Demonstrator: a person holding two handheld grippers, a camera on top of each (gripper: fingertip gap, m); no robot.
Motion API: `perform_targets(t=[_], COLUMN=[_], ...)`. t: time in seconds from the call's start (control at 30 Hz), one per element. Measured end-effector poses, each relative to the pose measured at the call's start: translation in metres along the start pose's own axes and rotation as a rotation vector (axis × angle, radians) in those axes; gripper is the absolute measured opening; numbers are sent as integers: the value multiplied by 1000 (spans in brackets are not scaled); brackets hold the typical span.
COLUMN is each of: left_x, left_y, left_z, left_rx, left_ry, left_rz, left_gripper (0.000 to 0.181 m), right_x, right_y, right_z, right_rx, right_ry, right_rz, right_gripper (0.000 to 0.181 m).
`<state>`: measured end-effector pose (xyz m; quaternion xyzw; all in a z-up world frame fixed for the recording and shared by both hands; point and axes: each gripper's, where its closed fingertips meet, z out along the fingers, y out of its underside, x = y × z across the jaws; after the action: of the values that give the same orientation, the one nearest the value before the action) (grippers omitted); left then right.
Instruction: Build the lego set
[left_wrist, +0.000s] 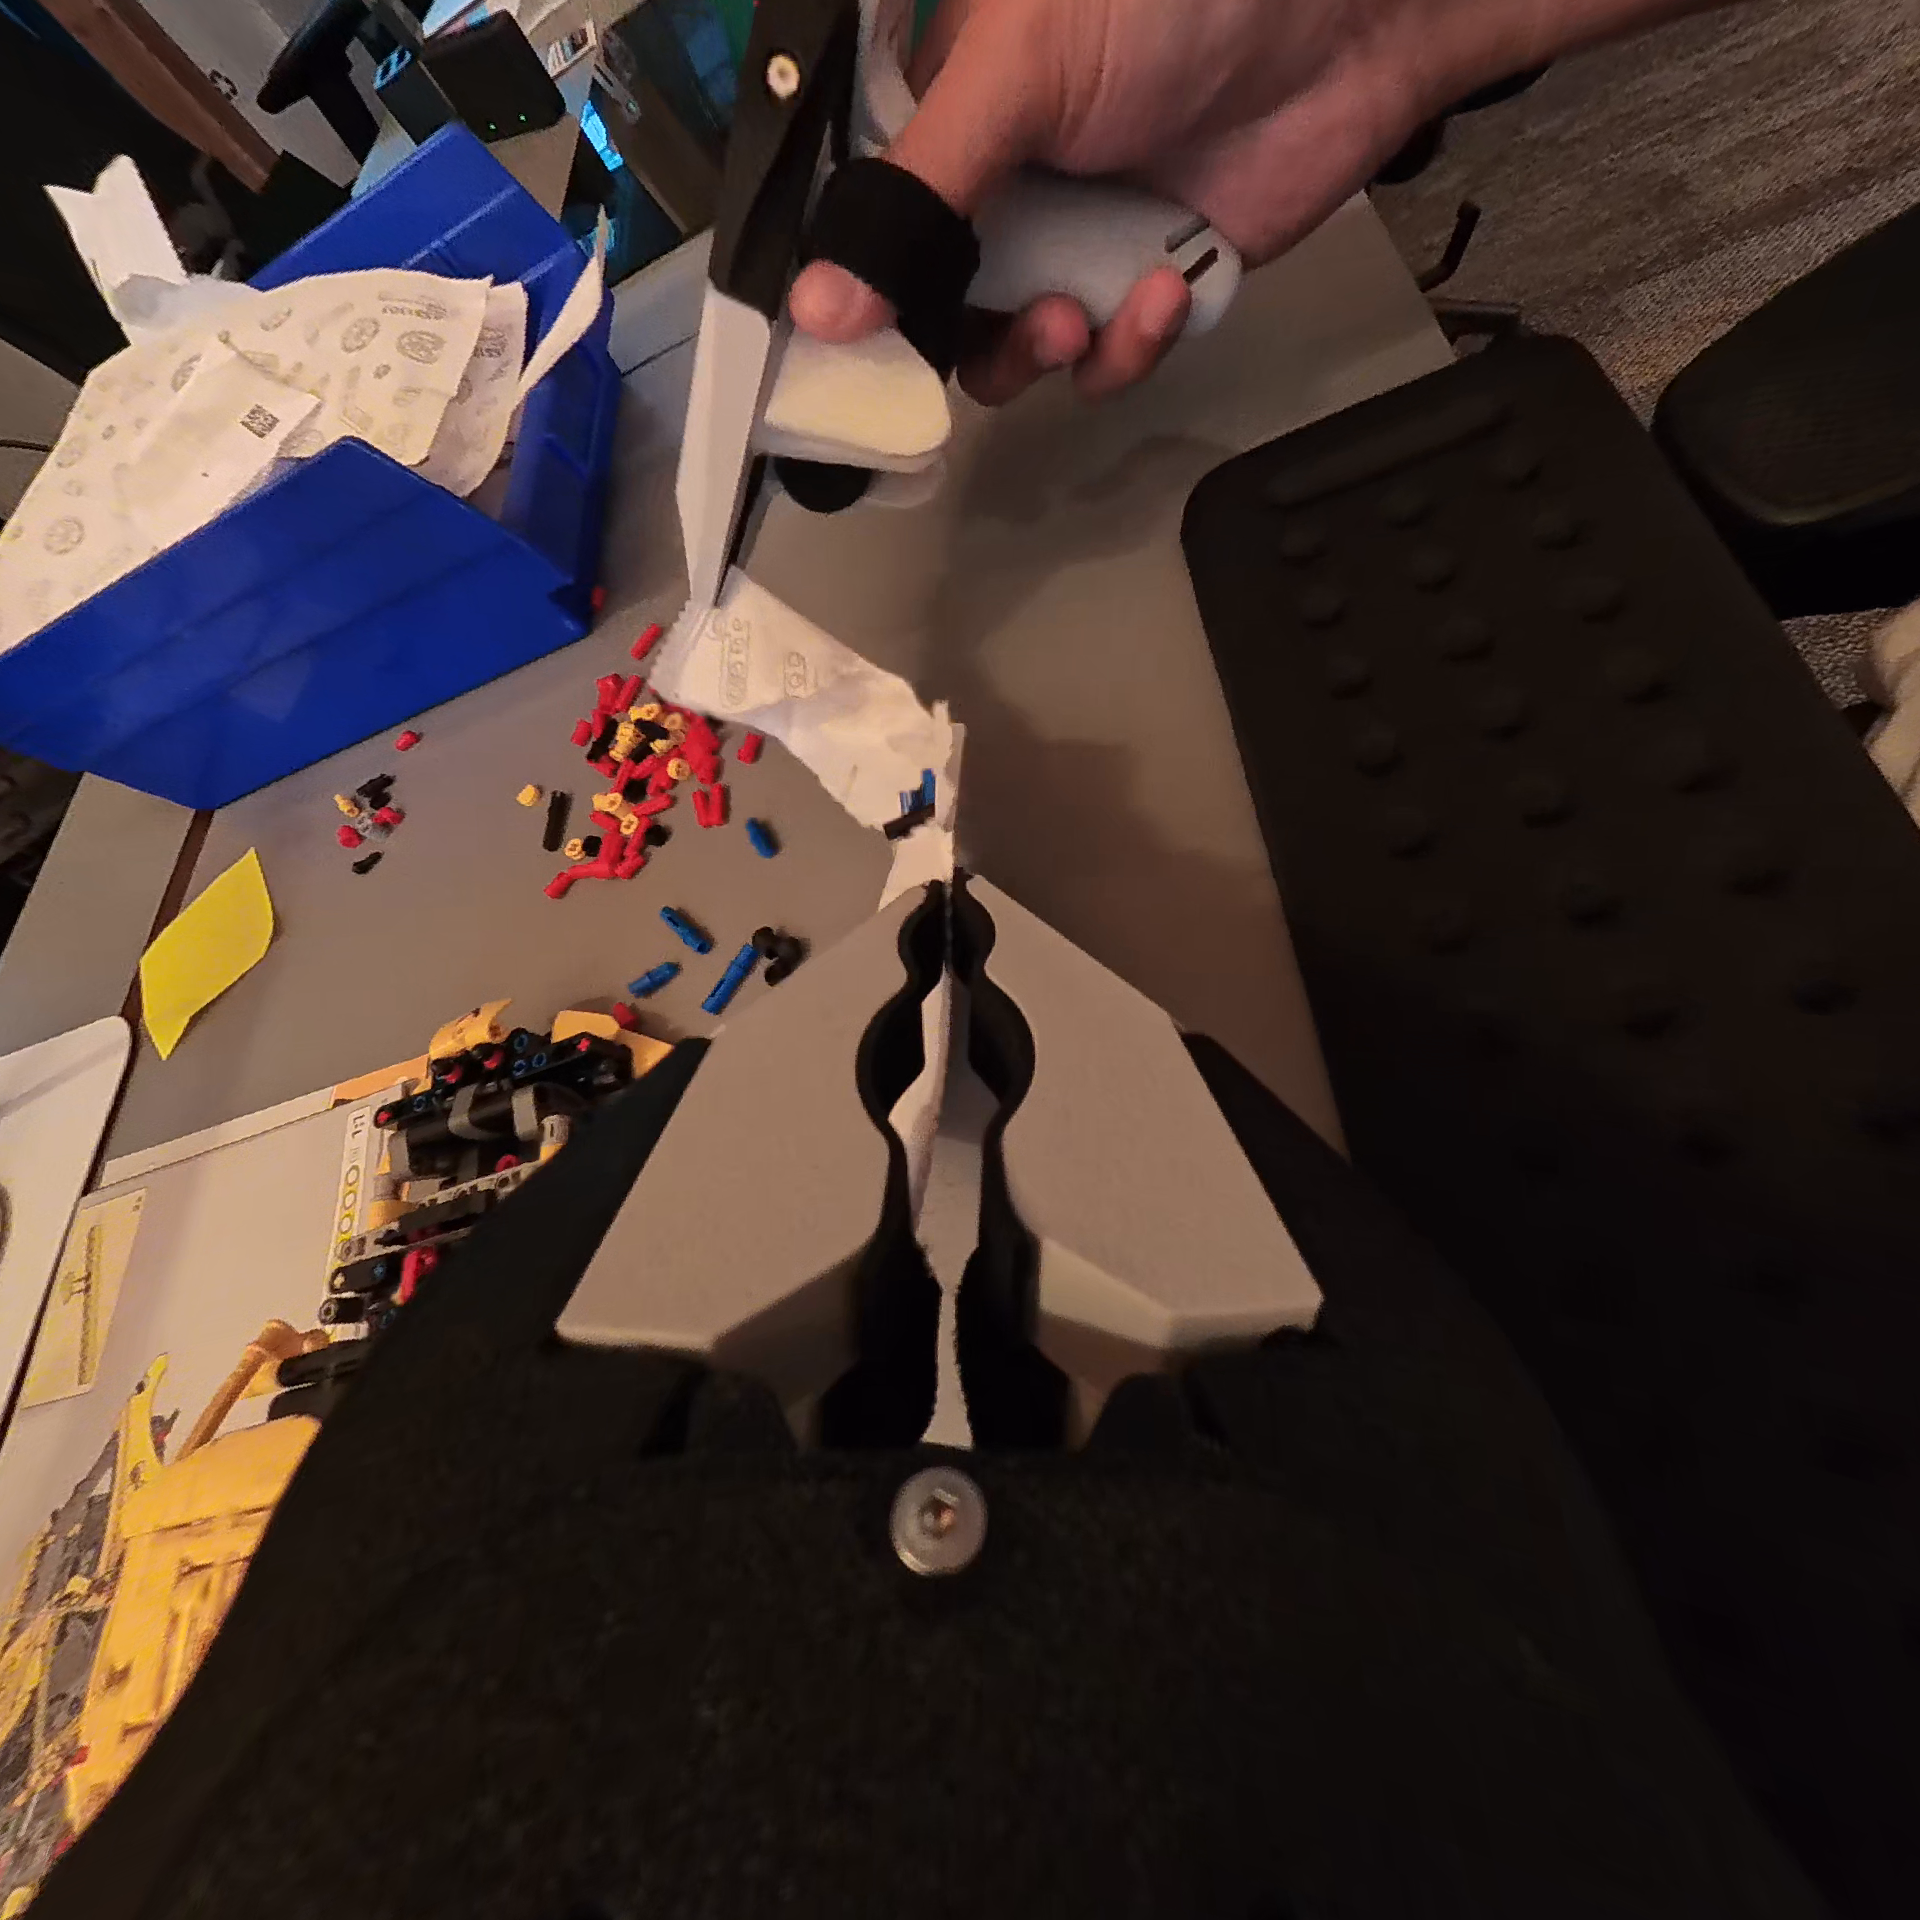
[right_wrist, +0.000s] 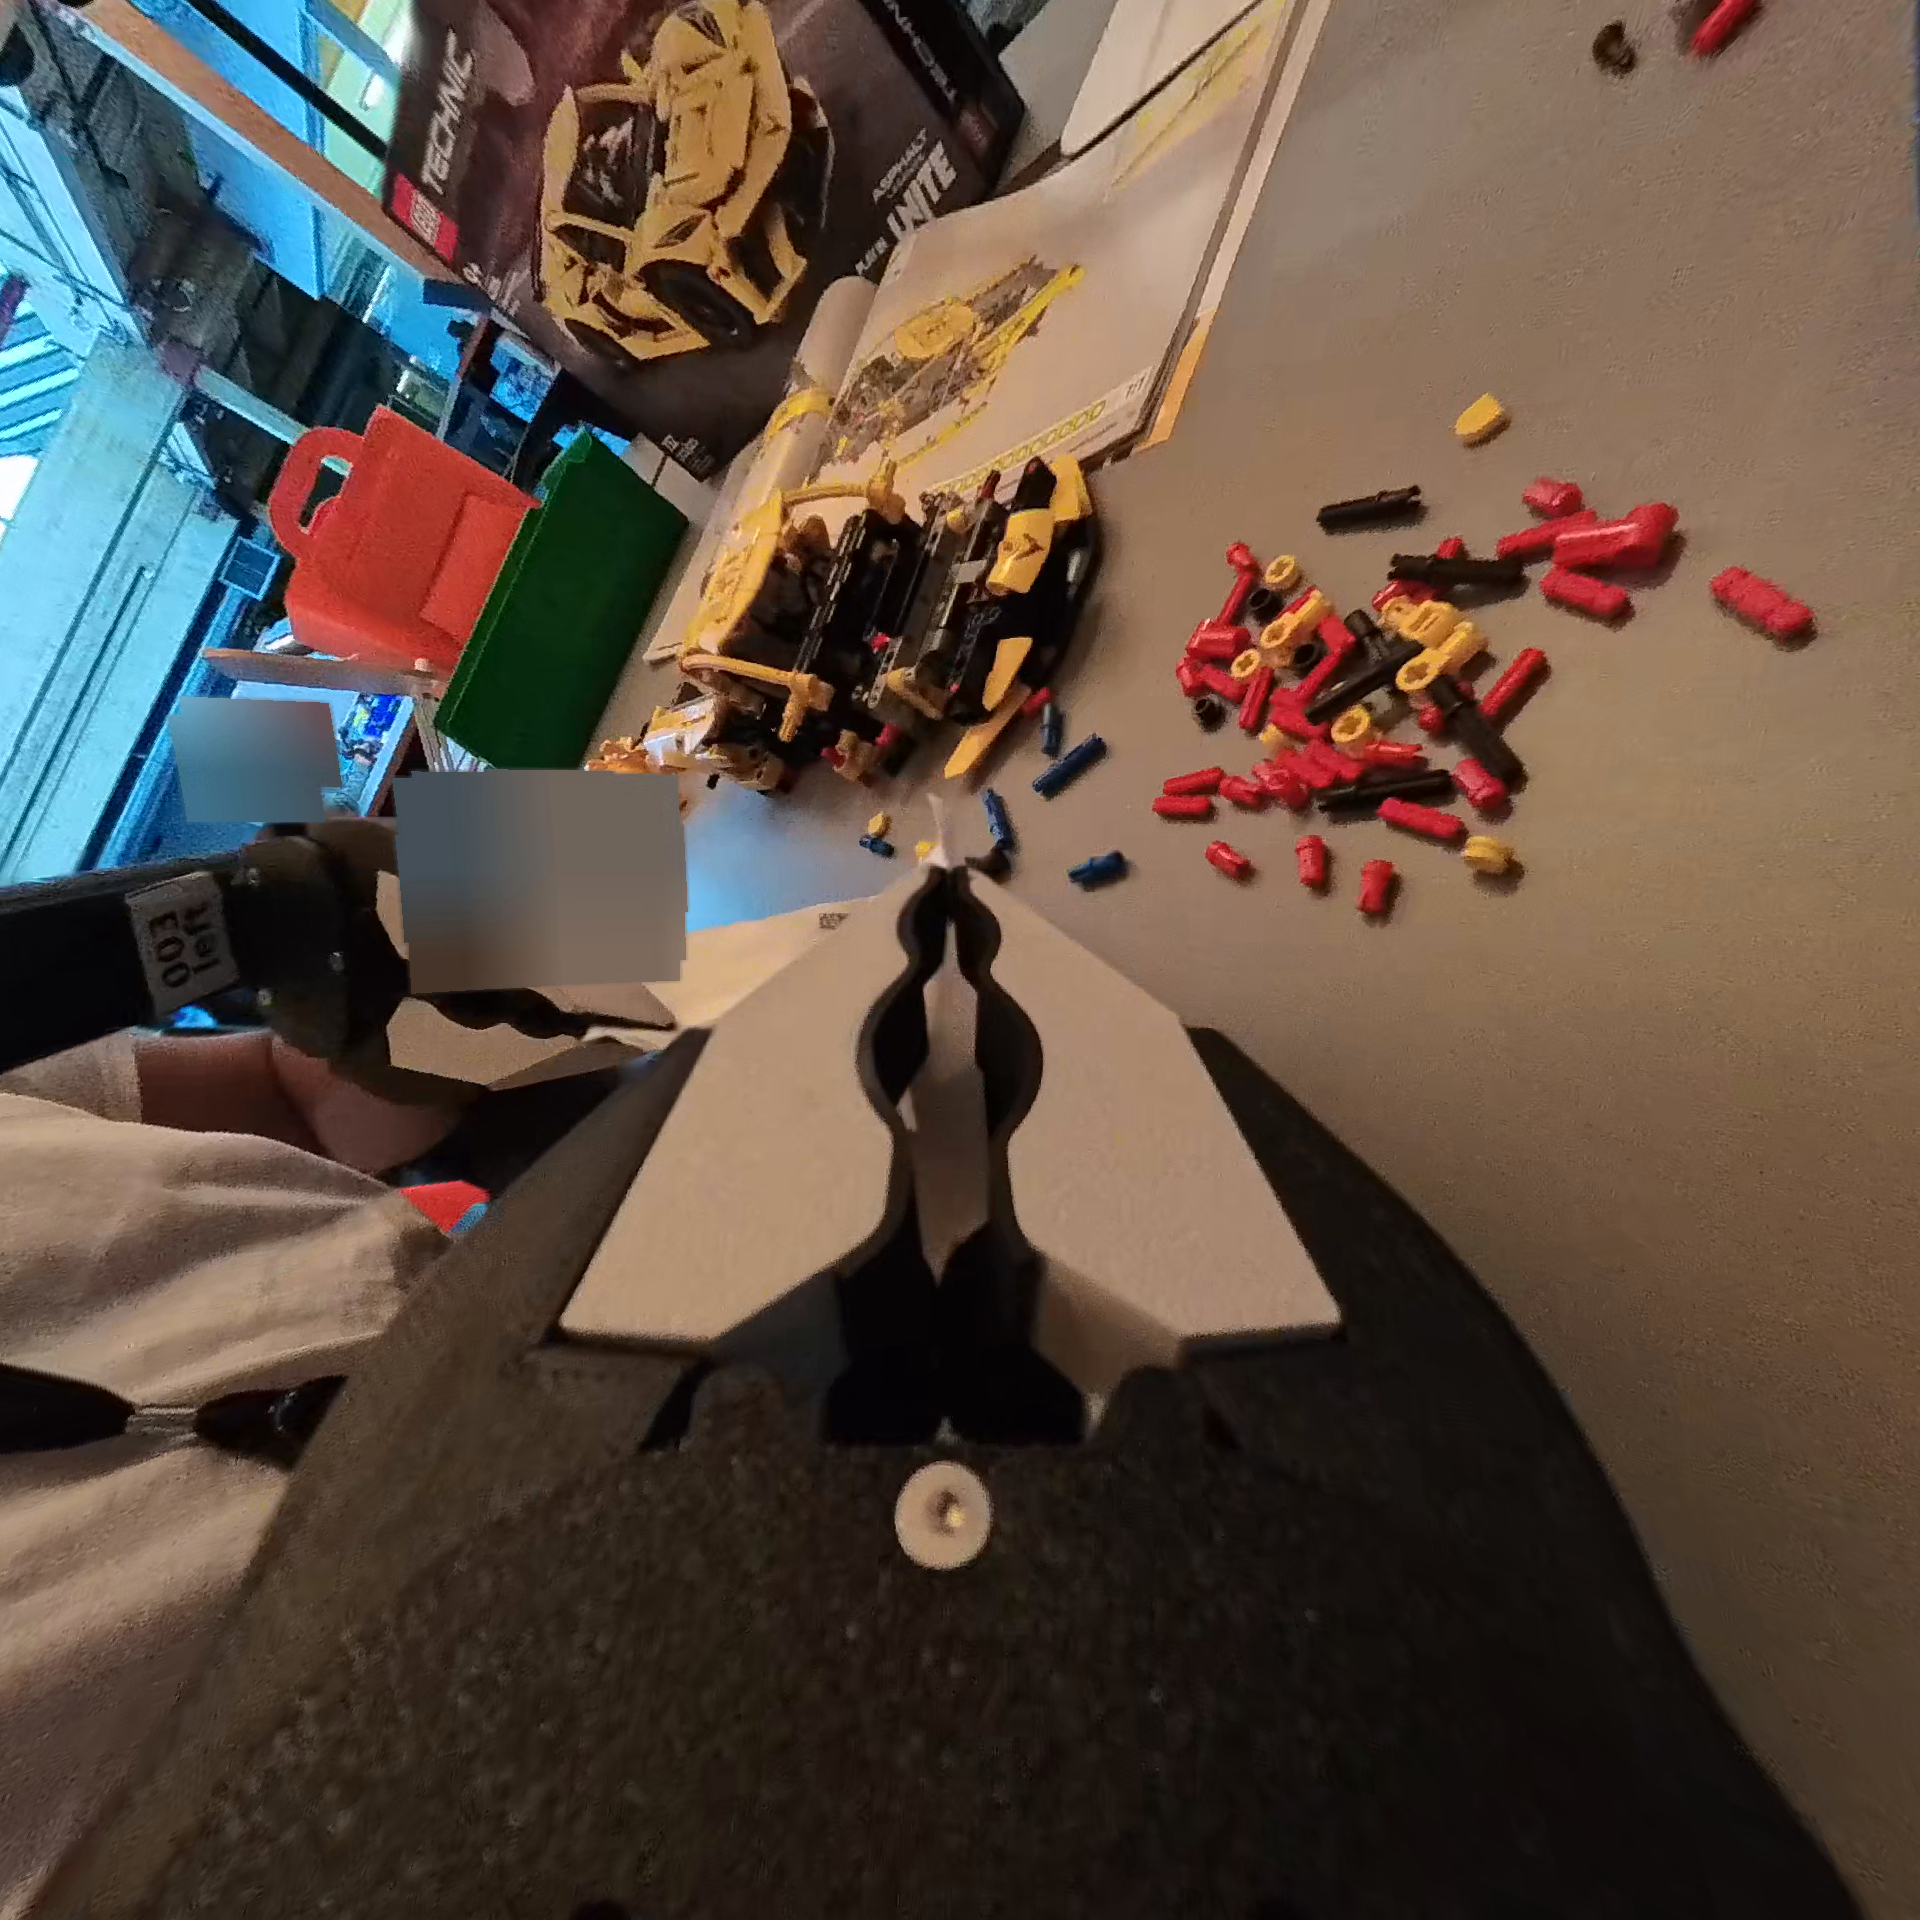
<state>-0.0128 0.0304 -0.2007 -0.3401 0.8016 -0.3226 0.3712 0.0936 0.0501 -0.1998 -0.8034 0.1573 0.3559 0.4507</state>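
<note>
Left tongs (left_wrist: 948, 883) clamped tight on one torn end of a white paper bag (left_wrist: 821, 696), its edge pinched along the whole gap between the fingers. Right tongs (right_wrist: 948, 871) likewise closed on the bag's other end, a paper sliver poking out past the tips; seen from the left wrist view, coming down steeply from above with tips at the bag's far corner. Bag stretched between the two above the grey counter (left_wrist: 1091, 644), a few blue and black pins (left_wrist: 914, 800) caught in its torn mouth. Below and just left of the bag, a loose heap of red, yellow and black pieces (left_wrist: 644, 769) on the counter, blue pins (left_wrist: 686, 930) scattered nearer. Half-built yellow and black car (right_wrist: 894, 603) beside the heap, resting partly on the open manual (right_wrist: 1039, 332); in the left wrist view mostly hidden behind the tongs' black body. Hand (left_wrist: 1122, 177) wrapped round the right tongs' white handle, a black strap over one finger, wrist cut off by the frame edge. Farther off, a blue bin (left_wrist: 343, 603) stuffed with crumpled bags, the set's box (right_wrist: 675, 187), a red and a green bin, blurred.
</note>
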Motion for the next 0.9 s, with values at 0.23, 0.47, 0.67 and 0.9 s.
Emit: perform_targets(t=[0.23,0.47,0.67,0.9], left_x=[-1,-1,-3,-3], left_y=[-2,-4,-5,2], left_z=[-1,-2,-3,-15], left_rx=[6,20,22,-1], left_ry=[0,-1,-9,-19], left_rz=[-2,-18,-21,-46], left_gripper=[0,0,0,0], right_x=[-7,-1,-12,-17], right_y=[12,7,0,3], right_z=[4,2,2,9], right_rx=[-27,9,21,-25], right_ry=[-80,-46,-85,-62], right_rz=[58,40,20,-76], right_gripper=[14,0,0,26])
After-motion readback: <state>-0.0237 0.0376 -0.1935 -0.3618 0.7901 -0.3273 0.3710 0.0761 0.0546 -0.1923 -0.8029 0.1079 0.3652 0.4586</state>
